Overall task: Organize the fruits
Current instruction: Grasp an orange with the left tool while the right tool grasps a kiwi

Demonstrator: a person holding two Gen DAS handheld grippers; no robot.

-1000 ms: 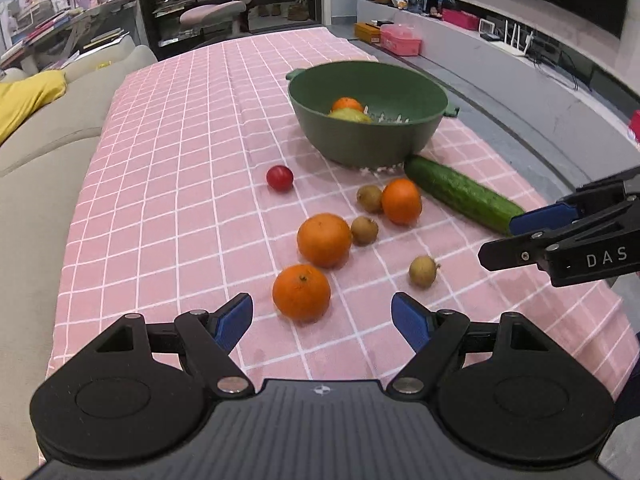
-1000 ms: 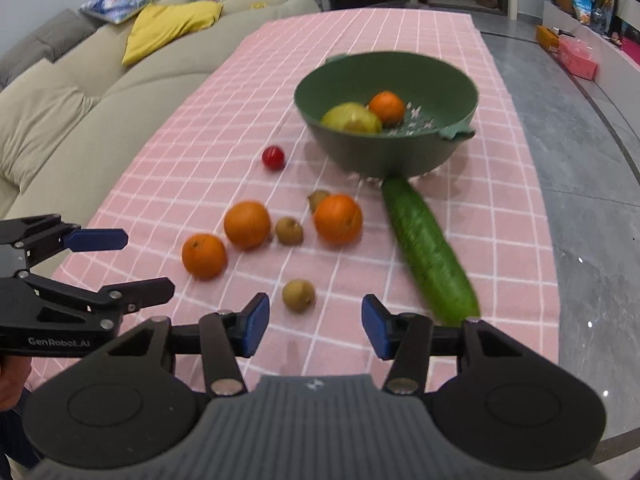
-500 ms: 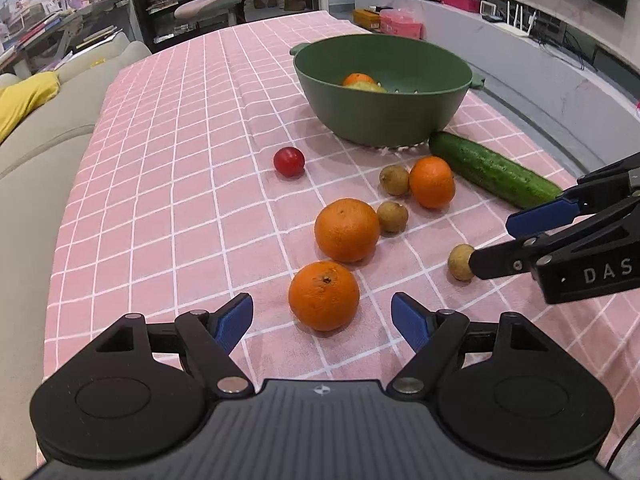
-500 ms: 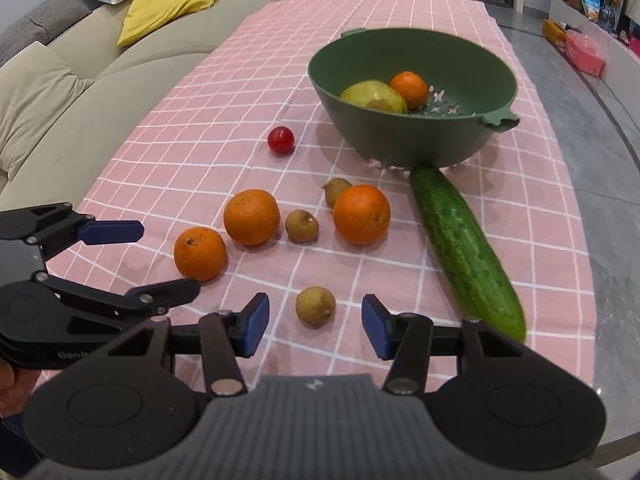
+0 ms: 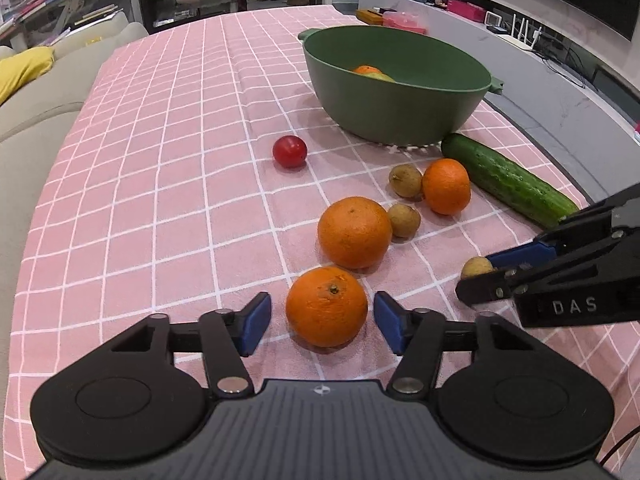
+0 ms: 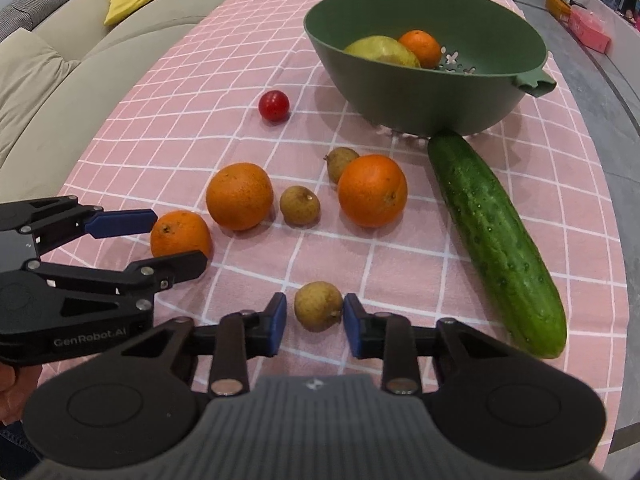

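Dimpled round orange (image 5: 326, 306) (matte peel) between blue-padded left jaws, untouched.

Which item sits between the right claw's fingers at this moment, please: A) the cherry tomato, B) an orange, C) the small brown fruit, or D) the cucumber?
C: in the right wrist view the small brown fruit lies between the blue pads of the right claw, which is open around it, with a gap on the left side.
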